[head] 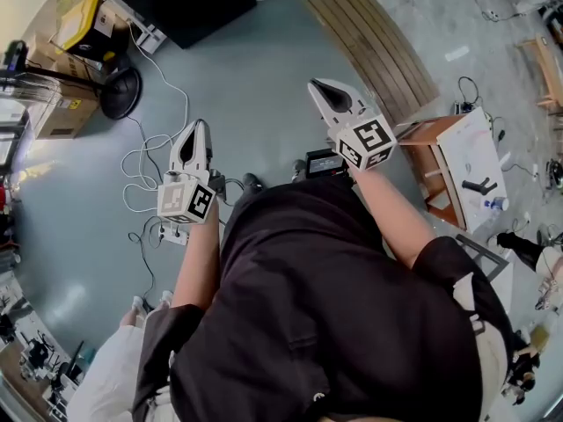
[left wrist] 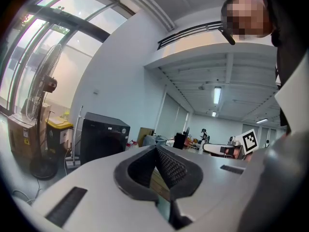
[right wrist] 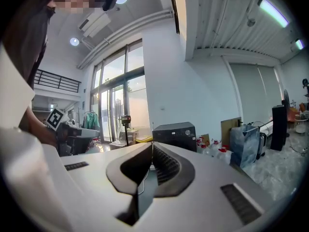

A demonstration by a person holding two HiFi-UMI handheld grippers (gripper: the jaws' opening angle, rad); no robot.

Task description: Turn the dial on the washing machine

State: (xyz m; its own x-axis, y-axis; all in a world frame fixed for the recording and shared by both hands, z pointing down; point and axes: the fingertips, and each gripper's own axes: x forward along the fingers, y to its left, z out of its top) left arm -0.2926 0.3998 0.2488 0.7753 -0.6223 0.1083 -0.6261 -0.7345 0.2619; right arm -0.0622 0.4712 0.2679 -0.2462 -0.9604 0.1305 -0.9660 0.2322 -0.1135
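**Head view.** The washing machine, a black cabinet, is cut off by the upper edge, and no controls can be made out on it. The person's dark-clad torso hides the floor beneath the arms. The left gripper and right gripper both have their jaws pressed together on nothing. The machine stands well apart from them, across bare floor.

**Left gripper view.** The machine's front appears left of the closed jaw tips, beside a standing fan. A small round spot at its upper right corner is probably the dial.

**Right gripper view.** The same front sits just above the jaw tips, slightly to their right. The dial is too small to read.
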